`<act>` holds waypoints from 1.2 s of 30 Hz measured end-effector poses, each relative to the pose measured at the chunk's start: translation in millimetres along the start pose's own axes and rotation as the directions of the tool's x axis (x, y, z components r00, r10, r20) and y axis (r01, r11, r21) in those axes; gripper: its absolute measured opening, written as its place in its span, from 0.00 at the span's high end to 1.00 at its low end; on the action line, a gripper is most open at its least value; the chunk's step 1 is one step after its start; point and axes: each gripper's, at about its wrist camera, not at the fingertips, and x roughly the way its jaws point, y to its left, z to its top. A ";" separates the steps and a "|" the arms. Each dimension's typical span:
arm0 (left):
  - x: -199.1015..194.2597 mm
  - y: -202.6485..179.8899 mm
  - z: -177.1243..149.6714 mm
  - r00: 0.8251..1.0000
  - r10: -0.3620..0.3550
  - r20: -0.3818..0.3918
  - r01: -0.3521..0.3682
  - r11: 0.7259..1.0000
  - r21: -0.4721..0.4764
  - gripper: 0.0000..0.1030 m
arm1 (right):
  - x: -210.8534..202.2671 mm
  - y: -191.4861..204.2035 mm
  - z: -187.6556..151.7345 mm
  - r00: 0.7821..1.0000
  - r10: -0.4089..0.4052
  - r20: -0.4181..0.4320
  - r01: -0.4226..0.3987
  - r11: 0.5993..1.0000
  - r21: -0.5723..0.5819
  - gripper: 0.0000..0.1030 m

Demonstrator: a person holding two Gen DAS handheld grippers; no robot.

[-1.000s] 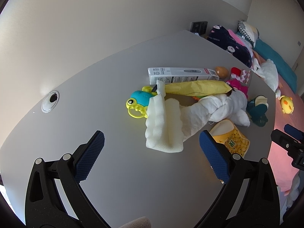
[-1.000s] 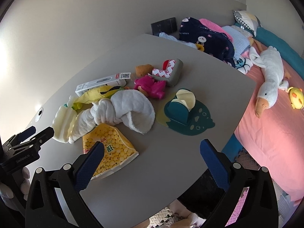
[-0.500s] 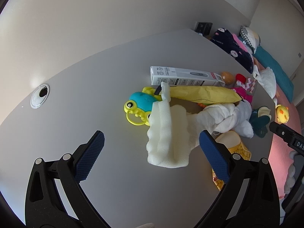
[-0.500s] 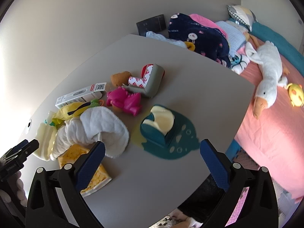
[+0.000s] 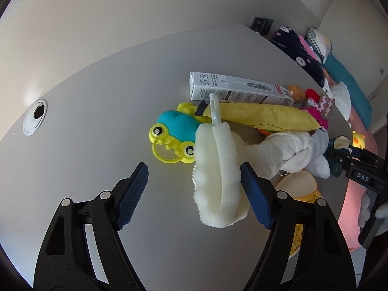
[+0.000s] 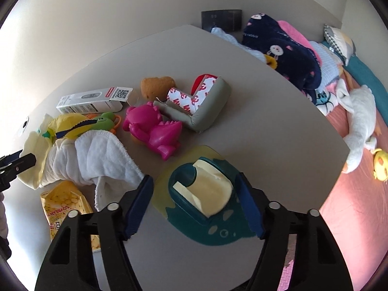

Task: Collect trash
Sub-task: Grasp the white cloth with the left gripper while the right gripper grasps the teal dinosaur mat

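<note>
My left gripper (image 5: 194, 191) is open over the grey table (image 5: 97, 111); its right finger touches a pale foam strip (image 5: 218, 169) that lies between the jaws. Behind the foam lie a yellow wrapper (image 5: 262, 118), a white carton (image 5: 237, 89) and a yellow snack bag (image 5: 298, 189). My right gripper (image 6: 194, 206) is open, its jaws on either side of a teal holder with cream foam (image 6: 203, 194). The snack bag (image 6: 65, 206), white cloth (image 6: 92, 160) and carton (image 6: 94, 99) show at its left.
Toys lie among the litter: a blue-yellow frog rattle (image 5: 174, 133), a pink dinosaur (image 6: 155, 128), a brown toy (image 6: 157, 84) and a grey corner guard (image 6: 206, 104). A cable hole (image 5: 35, 116) is at the table's left. A bed with clothes and a plush goose (image 6: 359, 118) stands right.
Both grippers have moved forward and down. The left one has closed in around the foam strip; the right one has come down around the teal holder.
</note>
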 end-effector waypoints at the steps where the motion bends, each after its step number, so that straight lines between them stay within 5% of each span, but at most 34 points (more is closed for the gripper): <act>1: 0.7 -1.2 0.6 1.000 -0.004 0.002 0.004 1.000 0.009 0.35 | 2.9 0.4 0.0 1.000 0.007 0.000 -0.007 1.000 -0.008 0.39; 3: 1.9 -3.1 1.8 1.000 -0.004 0.009 0.004 1.000 0.019 0.42 | 6.8 1.1 0.1 1.000 0.013 -0.005 -0.013 1.000 -0.019 0.49; 8: 1.5 -9.2 5.3 0.999 -0.012 0.036 0.010 0.999 0.040 0.69 | 7.0 0.4 -0.2 0.999 0.041 0.006 -0.041 0.999 -0.014 0.49; 11: -1.5 -13.6 6.0 0.998 -0.009 0.062 0.005 0.998 0.060 0.77 | 4.8 -4.4 -0.7 0.998 0.065 0.004 -0.065 0.998 0.023 0.49; 23: -34.2 -14.0 5.7 0.990 -0.038 0.139 0.030 0.998 0.063 0.79 | -31.4 -15.3 -8.1 0.997 0.056 0.057 -0.062 0.992 0.114 0.49; 36: -61.1 -54.9 -5.0 0.979 -0.130 0.159 0.098 0.976 0.194 0.79 | -72.6 -31.0 -38.6 0.994 0.014 0.105 -0.033 0.984 0.178 0.49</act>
